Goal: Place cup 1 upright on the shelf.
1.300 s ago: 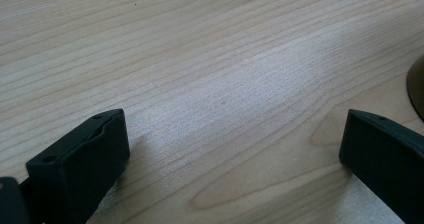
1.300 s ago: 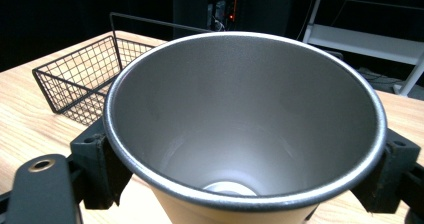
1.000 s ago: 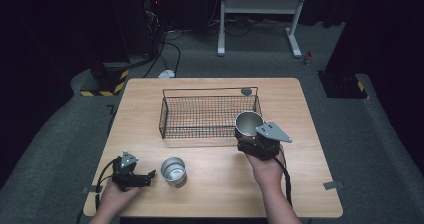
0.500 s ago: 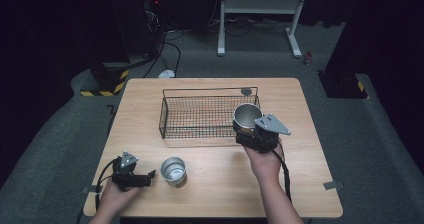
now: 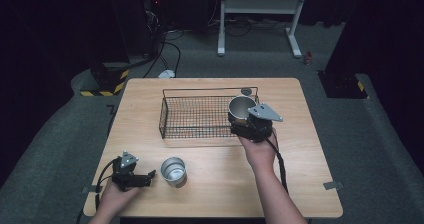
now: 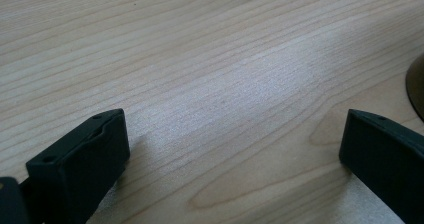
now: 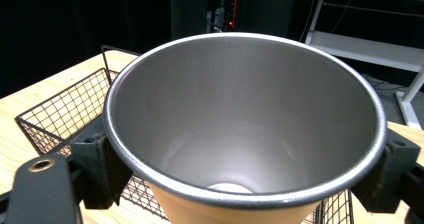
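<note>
My right gripper (image 5: 241, 124) is shut on a steel cup (image 5: 241, 107) and holds it upright over the right end of the black wire basket (image 5: 200, 116). The right gripper view looks down into that cup (image 7: 240, 134), with a jaw pressed on each side of it and the basket (image 7: 55, 119) below and to the left. A second steel cup (image 5: 173, 171) stands upright on the table near the front left. My left gripper (image 5: 150, 176) rests on the table just left of it, open, with bare wood between its jaws (image 6: 230, 134).
The wooden table (image 5: 300, 149) has bare room at front centre and right. A small dark round disc (image 5: 246, 91) lies behind the basket. Cables and a white frame stand on the floor beyond the table.
My right gripper has carried the cup forward and a little left, from beside the basket's right end to above it. The left gripper and the other cup have stayed put.
</note>
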Available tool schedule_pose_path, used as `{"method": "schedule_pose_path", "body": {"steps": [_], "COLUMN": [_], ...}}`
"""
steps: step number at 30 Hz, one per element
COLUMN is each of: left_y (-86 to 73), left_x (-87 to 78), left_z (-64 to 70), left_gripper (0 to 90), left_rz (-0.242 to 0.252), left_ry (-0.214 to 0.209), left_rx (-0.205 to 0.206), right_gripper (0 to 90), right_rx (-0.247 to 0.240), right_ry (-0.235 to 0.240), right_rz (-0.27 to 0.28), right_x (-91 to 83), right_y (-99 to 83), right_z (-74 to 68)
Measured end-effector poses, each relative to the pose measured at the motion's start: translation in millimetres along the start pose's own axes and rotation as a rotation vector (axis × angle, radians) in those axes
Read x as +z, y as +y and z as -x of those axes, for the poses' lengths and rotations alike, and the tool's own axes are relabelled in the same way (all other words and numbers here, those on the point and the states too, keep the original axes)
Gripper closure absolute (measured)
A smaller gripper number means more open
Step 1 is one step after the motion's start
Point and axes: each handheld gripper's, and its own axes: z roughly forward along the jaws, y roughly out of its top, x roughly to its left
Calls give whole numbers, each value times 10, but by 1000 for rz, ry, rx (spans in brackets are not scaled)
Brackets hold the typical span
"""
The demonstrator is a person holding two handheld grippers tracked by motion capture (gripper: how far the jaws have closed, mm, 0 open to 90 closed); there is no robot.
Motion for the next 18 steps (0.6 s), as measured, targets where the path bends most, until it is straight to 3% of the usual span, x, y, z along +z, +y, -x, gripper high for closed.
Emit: {"method": "schedule_pose_path", "body": {"steps": [18], "left_y": [0], "left_x": [0], "left_z": [0], "left_gripper": [1], "left_rz": [0], "left_ry": [0], "left_rx": [0], "right_gripper": [136], "right_rx": [16], "right_ry": [-20], "right_rz": [-24], "right_x": [294], "right_y": [78], "right_z": [50]}}
